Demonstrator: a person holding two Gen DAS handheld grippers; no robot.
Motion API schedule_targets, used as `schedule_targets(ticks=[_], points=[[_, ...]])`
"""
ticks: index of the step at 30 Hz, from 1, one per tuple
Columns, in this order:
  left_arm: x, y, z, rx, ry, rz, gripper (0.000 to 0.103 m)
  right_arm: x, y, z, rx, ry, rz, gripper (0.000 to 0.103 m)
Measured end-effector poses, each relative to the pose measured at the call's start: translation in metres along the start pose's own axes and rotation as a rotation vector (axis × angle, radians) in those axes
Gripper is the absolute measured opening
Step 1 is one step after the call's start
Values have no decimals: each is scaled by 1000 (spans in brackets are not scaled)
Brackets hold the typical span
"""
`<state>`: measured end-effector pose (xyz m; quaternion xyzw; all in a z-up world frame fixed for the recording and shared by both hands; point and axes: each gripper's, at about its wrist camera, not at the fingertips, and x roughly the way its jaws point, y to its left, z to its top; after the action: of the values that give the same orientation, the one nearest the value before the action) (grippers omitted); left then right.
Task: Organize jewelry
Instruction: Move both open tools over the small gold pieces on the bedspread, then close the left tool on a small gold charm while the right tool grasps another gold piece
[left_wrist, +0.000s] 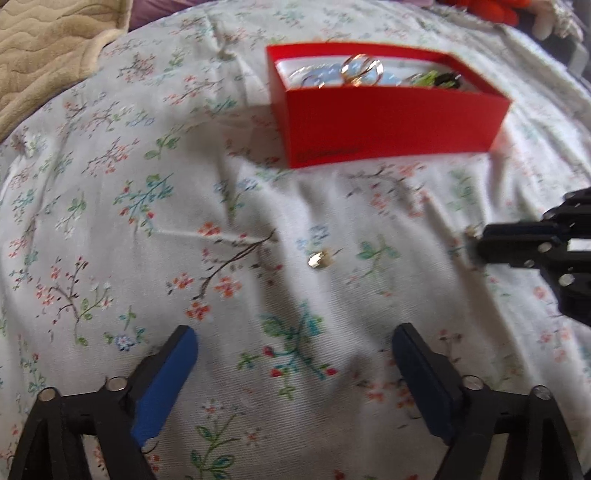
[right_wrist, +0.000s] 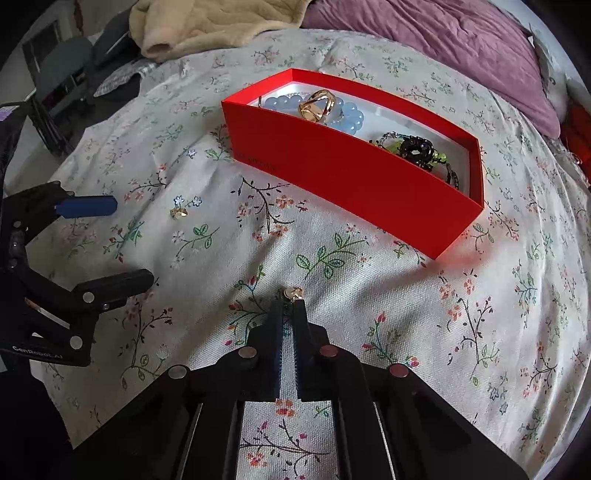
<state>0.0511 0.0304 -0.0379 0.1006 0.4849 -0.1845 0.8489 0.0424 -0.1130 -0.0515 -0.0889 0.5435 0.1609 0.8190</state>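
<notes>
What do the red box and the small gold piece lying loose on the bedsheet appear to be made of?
Red box: likely matte cardboard, with thin, flat, crisp-edged walls, no gloss and a white inside. Loose gold piece: probably polished or plated metal, given its bright glints; too small to confirm.

left tongs (left_wrist: 295, 373) gape above a gold earring (left_wrist: 320, 259) near the red box (left_wrist: 388, 125).

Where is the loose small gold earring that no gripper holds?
The small gold earring lies on the floral bedsheet, ahead of the open left gripper and short of the red cardboard box, apart from both.
</notes>
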Motion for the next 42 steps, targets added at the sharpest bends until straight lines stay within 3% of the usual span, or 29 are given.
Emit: schedule_targets(ticks=[4,6,10,12,16,17,22,24,26,28,34,42], points=[[-4,-2,5,-2,-26,-71,69,-5,-3,-6,0,3,7,4],[-3,-4,7,-3,-31,-101,55,-7,-4,-9,-1,7,26,5],[3,-8,10,9,-17,-95,54,-7,-5,-14,-16,13,43,10],[4,-9,11,14,-15,-88,54,-7,-6,-14,-16,10,51,16],[4,-9,11,14,-16,-81,54,-3,-11,-8,12,-1,62,48],[5,-9,11,15,-15,-80,54,-1,-12,-5,16,-4,64,49],[6,-9,8,27,-13,-71,54,7,-5,5,22,-25,57,46],[6,-9,8,29,-12,-70,54,9,-5,6,34,-30,61,35],[6,-9,7,31,-12,-69,54,9,-5,7,40,-29,74,17],[6,-9,6,36,-12,-68,54,9,-7,6,44,-23,88,10],[4,-8,8,31,-16,-83,54,1,-12,1,63,-18,94,10],[5,-7,16,14,-46,-122,25,-14,-13,-4,55,-28,80,10]])
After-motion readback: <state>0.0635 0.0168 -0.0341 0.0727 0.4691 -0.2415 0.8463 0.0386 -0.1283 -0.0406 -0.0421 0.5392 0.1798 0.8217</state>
